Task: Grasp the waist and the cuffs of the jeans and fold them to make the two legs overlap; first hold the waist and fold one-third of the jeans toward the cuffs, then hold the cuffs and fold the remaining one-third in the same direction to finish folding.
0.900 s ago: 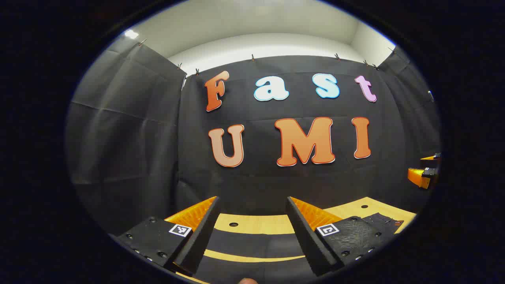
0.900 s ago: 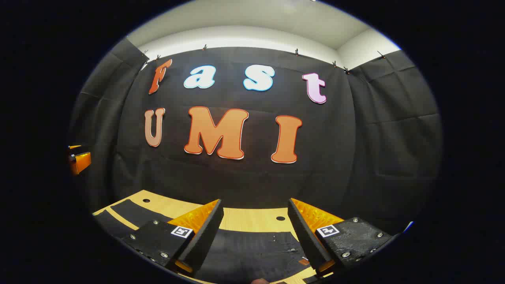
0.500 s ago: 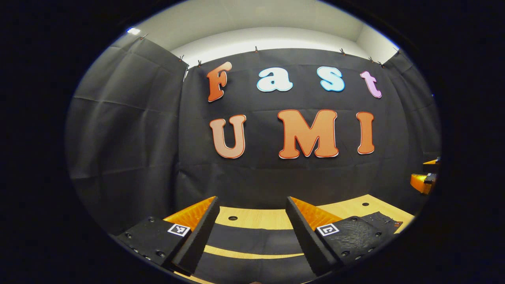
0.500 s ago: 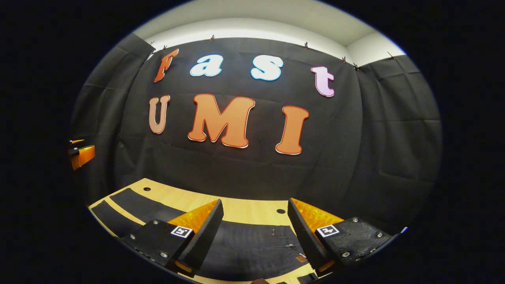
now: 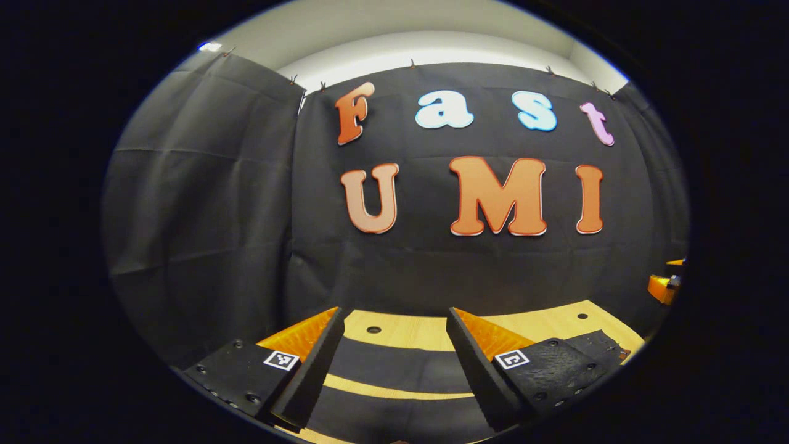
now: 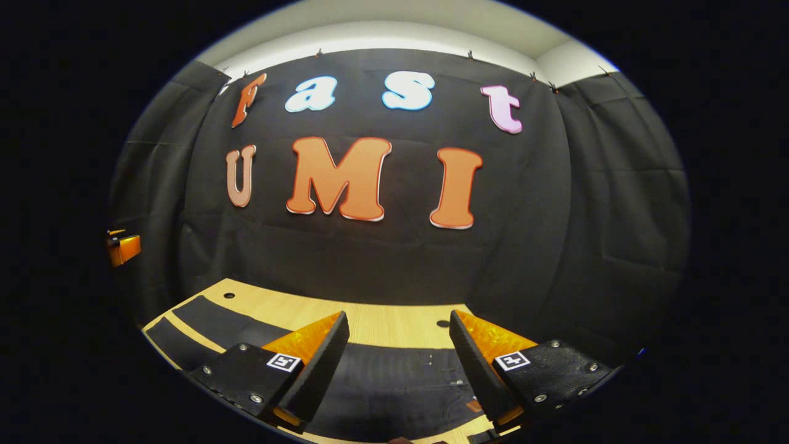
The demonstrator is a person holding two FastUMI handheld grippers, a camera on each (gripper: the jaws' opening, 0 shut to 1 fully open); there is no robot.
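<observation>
Gaping wide, both tools [image 5: 394, 364] [image 6: 399, 364] hang, apparently untouching, above dark jeans [image 6: 394, 382].

A wooden table [image 5: 425, 330] lies at 6 o'clock in the left gripper view, with round holes in its top: one hole [image 5: 373, 330] at 6 and another hole [image 5: 582, 316] toward 4. In the right gripper view the table [image 6: 394, 324] again sits at 6, with a hole [image 6: 229, 295] at 8 and a hole [image 6: 442, 323] at 6. Black cloth [image 6: 604, 203] hangs behind it from 9 to 3, clipped along its top edge below a pale wall [image 5: 431, 28] at 12.
</observation>
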